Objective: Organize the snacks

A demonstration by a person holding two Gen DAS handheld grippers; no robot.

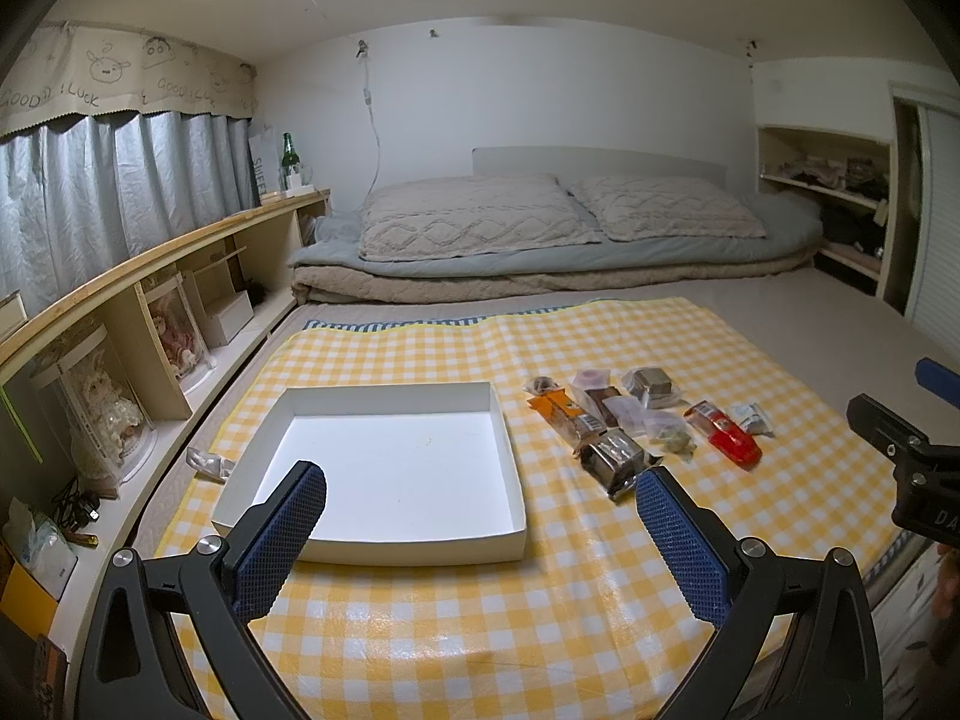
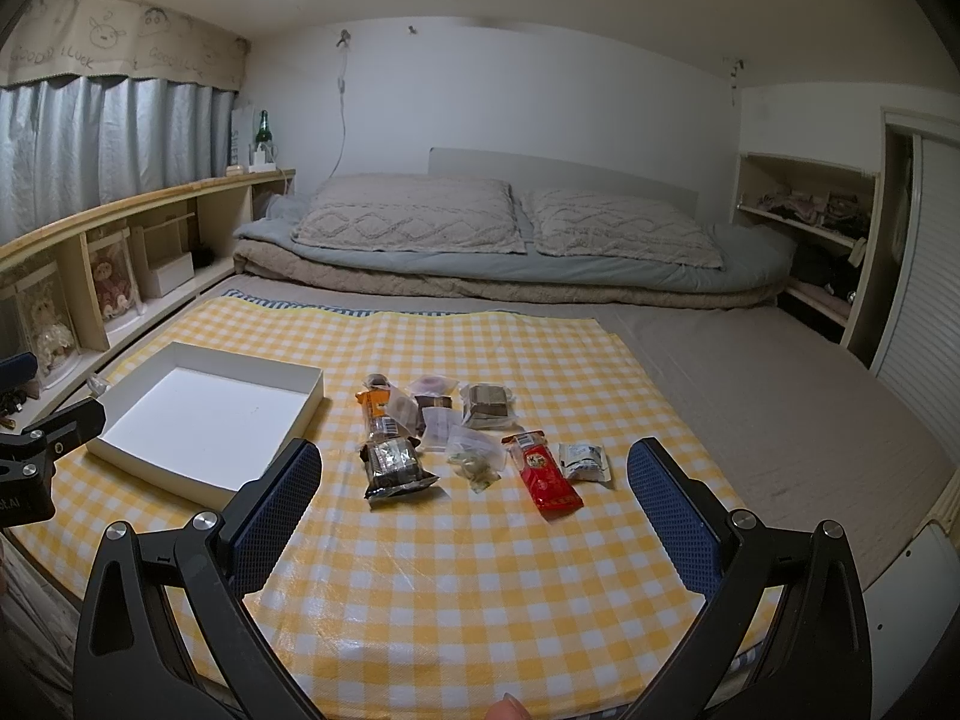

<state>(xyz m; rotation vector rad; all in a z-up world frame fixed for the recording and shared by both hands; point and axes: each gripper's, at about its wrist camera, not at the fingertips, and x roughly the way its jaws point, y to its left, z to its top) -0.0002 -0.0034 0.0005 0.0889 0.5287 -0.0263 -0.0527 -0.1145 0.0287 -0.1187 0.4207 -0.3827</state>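
Two pillows (image 2: 510,222) lie beyond the checked cloth (image 2: 480,570); nothing blocks the snacks. One white box (image 1: 384,468) sits empty, and about ten snack packets (image 2: 468,432) cluster just right of it. Left gripper (image 1: 480,480) and right gripper (image 2: 474,468) both hover low over the cloth, fingers spread wide, gripping nothing.

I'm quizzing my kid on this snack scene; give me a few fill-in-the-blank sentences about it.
The white box holds ____ snacks.
The snacks lie on a yellow-and-white ____ cloth.
The red packet lies nearer the ____ gripper.
Both the left gripper and right gripper have their fingers ____.

Missing: no; checked; right; open
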